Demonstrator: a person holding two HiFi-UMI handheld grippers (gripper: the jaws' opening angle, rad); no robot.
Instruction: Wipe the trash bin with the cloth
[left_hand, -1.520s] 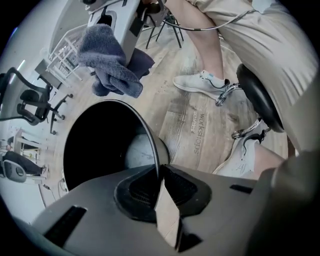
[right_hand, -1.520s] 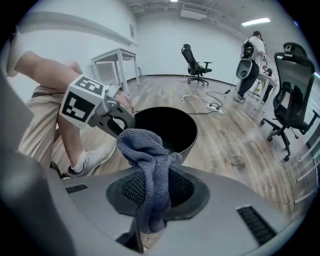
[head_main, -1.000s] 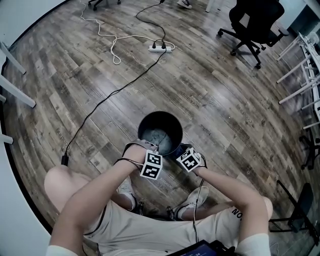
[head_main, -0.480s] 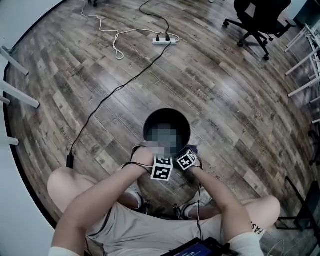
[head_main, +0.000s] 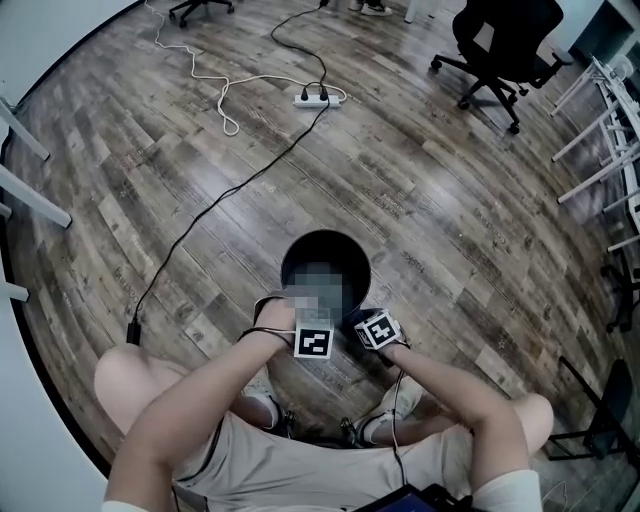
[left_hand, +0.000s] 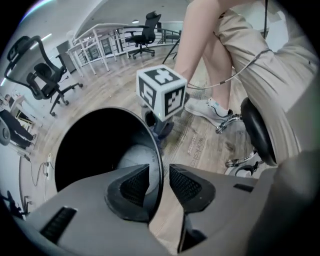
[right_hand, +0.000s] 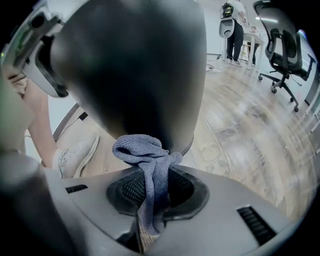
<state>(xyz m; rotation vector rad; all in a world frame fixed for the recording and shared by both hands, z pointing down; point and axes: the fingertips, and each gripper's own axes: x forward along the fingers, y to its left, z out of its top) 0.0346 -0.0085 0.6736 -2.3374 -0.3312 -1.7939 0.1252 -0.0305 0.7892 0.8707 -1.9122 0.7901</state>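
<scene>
Open floor beyond trash bin, shoes behind.

Trash bin on floor; power strip behind; chair rear right.

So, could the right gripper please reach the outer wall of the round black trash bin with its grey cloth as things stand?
Probably yes: the right gripper is shut on the grey cloth, whose bunched end sits at the outer wall of the round black trash bin, nothing between them.
</scene>
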